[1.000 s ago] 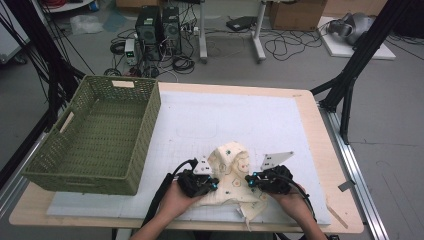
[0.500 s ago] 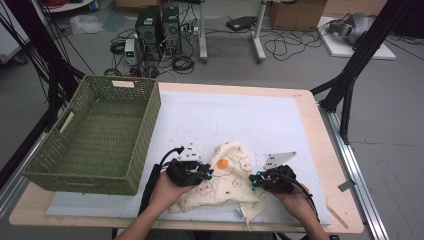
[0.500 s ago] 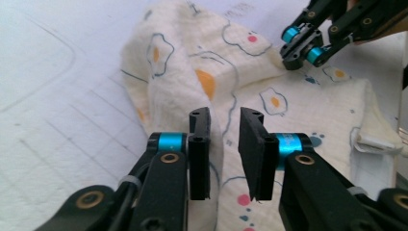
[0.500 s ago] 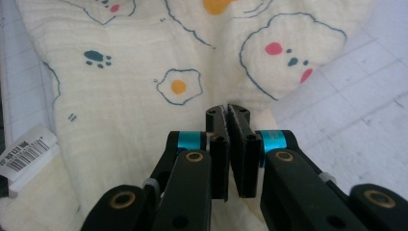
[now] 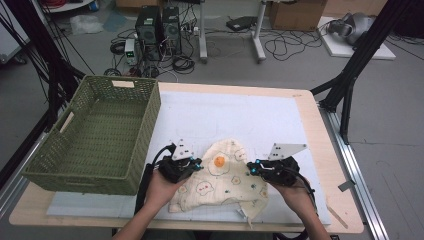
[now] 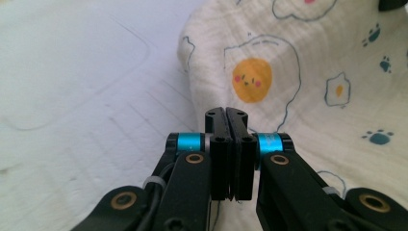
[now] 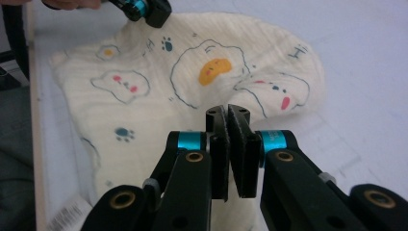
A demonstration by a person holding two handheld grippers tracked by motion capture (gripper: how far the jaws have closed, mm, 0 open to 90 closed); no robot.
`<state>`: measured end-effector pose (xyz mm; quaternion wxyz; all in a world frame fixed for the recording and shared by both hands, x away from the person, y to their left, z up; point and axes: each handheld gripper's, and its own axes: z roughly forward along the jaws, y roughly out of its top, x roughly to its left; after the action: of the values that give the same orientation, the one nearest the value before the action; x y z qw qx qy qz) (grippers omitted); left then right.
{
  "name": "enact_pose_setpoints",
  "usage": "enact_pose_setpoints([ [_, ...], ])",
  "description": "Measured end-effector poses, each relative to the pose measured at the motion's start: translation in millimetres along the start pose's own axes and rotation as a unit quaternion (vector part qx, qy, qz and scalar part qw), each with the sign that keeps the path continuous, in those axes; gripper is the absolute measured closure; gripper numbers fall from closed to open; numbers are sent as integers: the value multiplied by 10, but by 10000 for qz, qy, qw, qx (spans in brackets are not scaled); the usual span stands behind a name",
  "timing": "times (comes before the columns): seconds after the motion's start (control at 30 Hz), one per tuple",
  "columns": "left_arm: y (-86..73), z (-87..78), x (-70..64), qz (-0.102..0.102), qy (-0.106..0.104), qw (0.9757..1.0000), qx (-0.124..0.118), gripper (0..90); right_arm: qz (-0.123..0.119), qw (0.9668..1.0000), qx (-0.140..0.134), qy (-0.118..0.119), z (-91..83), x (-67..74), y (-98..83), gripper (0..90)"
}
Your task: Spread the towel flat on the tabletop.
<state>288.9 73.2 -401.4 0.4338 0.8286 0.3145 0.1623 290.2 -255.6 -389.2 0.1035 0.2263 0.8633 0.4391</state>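
High view: white mat (image 5: 225,115) over wooden table (image 5: 320,165), cable-strewn floor (image 5: 210,45).

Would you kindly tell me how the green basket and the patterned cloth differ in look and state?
The green basket is stiff, woven and stands empty at the table's left; the patterned cloth is soft, cream, printed with fried eggs and lies rumpled. No hand-held gripper touches the basket, while both flank the cloth. Both rest on the white mat.

Cloth (image 5: 220,187) edges hidden between both pairs of closed jaws
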Motion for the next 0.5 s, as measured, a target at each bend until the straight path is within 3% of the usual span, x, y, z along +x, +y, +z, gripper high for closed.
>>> enact_pose_setpoints([
  [0.17, 19, -312, 11, -42, 168, 9996, -226, 881, -290, 9991, -134, 282, 159, 203, 214, 871],
  [0.27, 7, -375, -10, -10, 187, 9994, -283, 881, -455, 9978, 13, 474, 314, 350, 274, 871],
  [0.4, -99, -215, -36, -60, 12, 10000, -24, 876, -645, 9945, 504, 651, 595, 465, 197, 871],
  [0.5, -224, 10, -84, -86, -139, 9995, 279, 867, -550, 9930, 755, 722, 732, 467, 81, 869],
])
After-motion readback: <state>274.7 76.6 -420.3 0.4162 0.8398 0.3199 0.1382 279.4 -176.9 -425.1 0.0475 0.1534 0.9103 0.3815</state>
